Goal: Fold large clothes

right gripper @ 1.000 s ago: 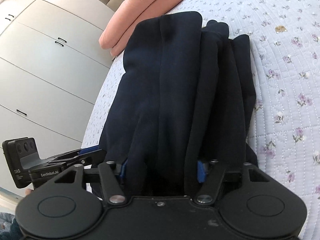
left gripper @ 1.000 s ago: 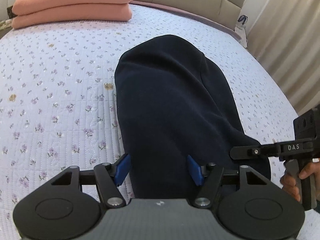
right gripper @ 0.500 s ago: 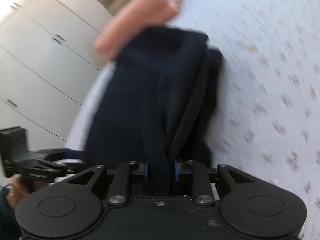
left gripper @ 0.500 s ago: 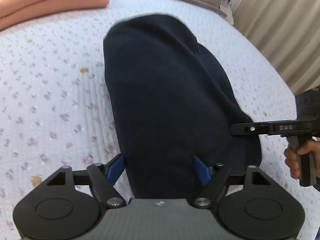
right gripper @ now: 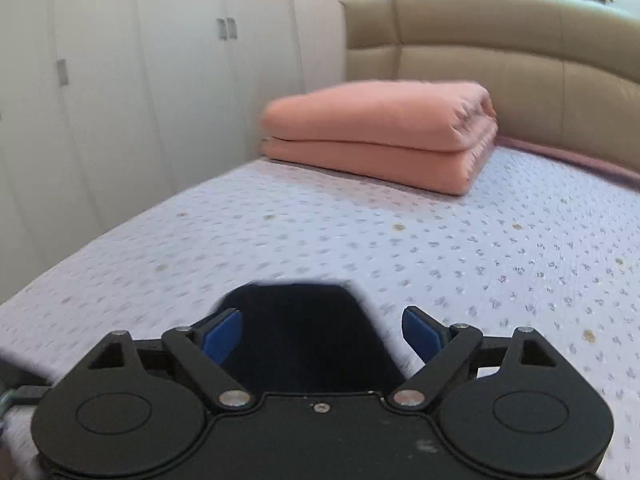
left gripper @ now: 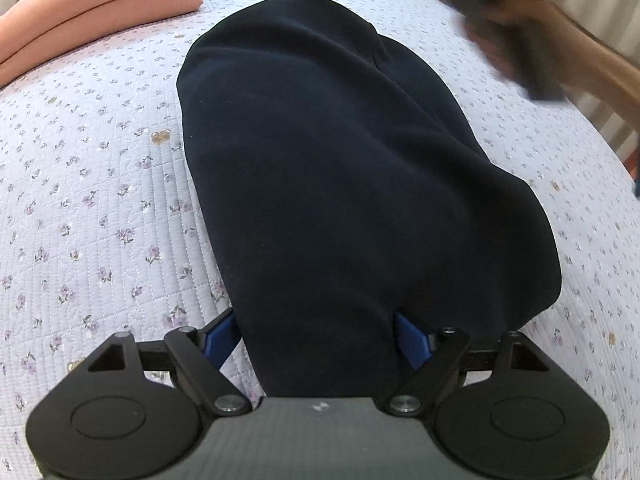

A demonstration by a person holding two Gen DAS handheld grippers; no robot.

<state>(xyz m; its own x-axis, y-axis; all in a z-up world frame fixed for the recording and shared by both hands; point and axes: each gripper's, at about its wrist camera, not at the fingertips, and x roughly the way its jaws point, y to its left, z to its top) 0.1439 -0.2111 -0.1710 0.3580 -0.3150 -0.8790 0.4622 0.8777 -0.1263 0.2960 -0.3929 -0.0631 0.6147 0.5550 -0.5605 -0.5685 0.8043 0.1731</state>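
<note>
- Centrally in the left wrist view, the folded dark garment [left gripper: 344,184] lies on the floral bedspread [left gripper: 88,200].
- Left gripper [left gripper: 318,338]: jaws opening, straddling the garment's near end.
- Right gripper [right gripper: 322,332]: jaws opening, wide apart, garment edge between, unclamped.
- Pink blanket [right gripper: 380,136]: upper centre, by the headboard [right gripper: 500,40].

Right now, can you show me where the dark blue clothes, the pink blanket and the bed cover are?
dark blue garment [left gripper: 340,184]: left wrist view, middle of the folded cloth.
pink blanket [right gripper: 376,136]: right wrist view, front of the folded stack.
flowered bed cover [left gripper: 92,200]: left wrist view, bare quilted part left of the garment.
</note>
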